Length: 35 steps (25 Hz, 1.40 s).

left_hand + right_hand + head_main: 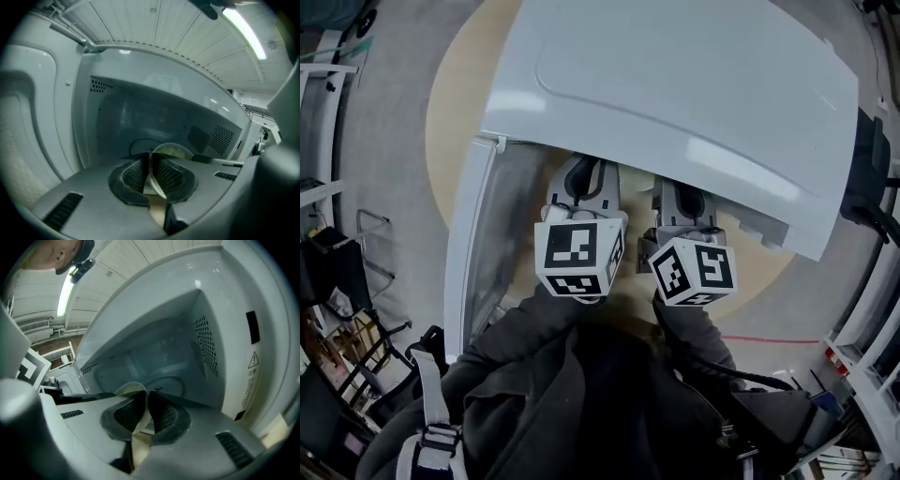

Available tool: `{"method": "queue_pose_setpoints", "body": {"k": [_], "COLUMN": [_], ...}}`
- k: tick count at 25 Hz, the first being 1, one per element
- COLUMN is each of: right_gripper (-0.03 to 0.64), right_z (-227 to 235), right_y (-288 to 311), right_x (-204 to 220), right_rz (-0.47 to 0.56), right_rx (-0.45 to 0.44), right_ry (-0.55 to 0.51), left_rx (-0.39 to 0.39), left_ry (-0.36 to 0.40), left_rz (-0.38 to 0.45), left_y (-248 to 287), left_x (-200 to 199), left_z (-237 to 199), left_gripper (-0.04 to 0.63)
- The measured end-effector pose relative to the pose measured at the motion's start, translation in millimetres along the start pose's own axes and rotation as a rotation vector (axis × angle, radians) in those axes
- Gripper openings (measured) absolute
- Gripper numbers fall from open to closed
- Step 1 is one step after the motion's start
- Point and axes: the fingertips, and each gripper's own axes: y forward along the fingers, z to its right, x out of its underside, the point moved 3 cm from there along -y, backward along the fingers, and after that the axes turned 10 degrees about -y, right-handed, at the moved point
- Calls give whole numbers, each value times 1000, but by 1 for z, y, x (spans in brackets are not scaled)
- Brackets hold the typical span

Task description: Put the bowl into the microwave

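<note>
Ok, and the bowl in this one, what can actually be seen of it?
The bowl is pale cream and thin-walled, with a smooth, matte look. Only its rim and part of the inside show. The left gripper and the right gripper each pinch the rim between shut jaws, holding it at the mouth of the open microwave. The head view hides it.

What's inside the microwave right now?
Inside the microwave: a round turntable, nothing seen on it. The bowl, pinched at its rim by the left gripper and right gripper, covers the near floor.
</note>
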Motion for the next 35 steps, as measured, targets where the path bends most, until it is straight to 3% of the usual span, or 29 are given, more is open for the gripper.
{"method": "queue_pose_setpoints", "body": {"k": [9,27,31,35], "right_gripper": [35,42,132,147], "right_z": [20,40,34,25], "right_y": [28,47,48,36], "right_x": [4,-1,-3,-3], "right_rz": [-34,43,45,62], "right_rx": [28,90,56,35], "right_ry": [52,-96,-115,-127], "left_rx": [6,19,5,-8], "left_ry": [-4,34,20,12], "left_rz": [-33,94,115,141], "left_y": [37,55,46,29], "left_x": [2,-9,-9,-12], "left_z": [-5,0,-3,-6], "left_gripper": [31,40,41,41]}}
